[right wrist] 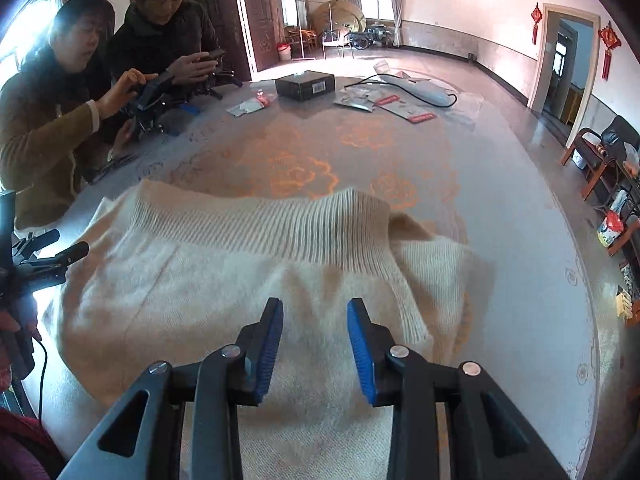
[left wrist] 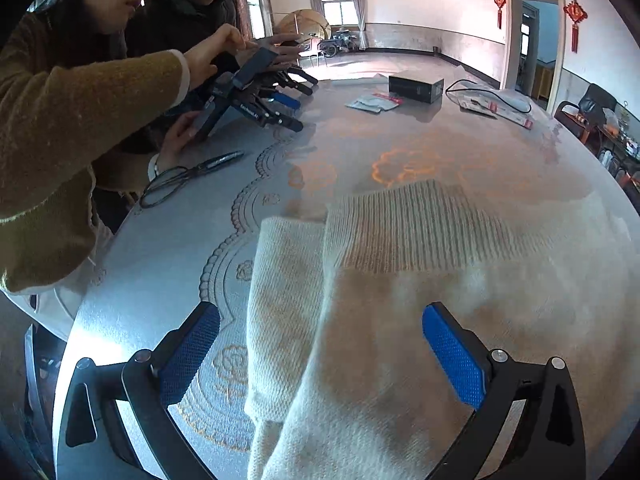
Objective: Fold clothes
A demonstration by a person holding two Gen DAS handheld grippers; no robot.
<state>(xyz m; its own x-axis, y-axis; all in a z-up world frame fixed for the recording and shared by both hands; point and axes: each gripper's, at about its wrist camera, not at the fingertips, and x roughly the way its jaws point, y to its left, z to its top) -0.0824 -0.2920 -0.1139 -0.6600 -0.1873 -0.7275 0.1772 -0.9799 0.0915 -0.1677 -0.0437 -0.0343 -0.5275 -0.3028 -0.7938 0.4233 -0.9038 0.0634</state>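
A cream knitted sweater [left wrist: 420,320] lies flat on the table, its ribbed hem [left wrist: 416,228] pointing away from me. One sleeve [left wrist: 280,312] lies folded along its left side. My left gripper [left wrist: 320,320] is wide open above the sweater's left part, holding nothing. In the right wrist view the sweater [right wrist: 240,280] fills the near table, with its other sleeve [right wrist: 436,272] bunched at the right. My right gripper [right wrist: 315,312] is open with a narrower gap, above the sweater's middle, holding nothing. The left gripper [right wrist: 52,252] shows at the left edge.
The table [left wrist: 420,136] has a grey floral cover. Scissors [left wrist: 192,176] lie at its left edge. A black box [left wrist: 416,88], packets [left wrist: 372,102] and a cable [left wrist: 492,96] lie at the far side. Two people [left wrist: 80,100] handle other grippers [left wrist: 260,100] at the far left.
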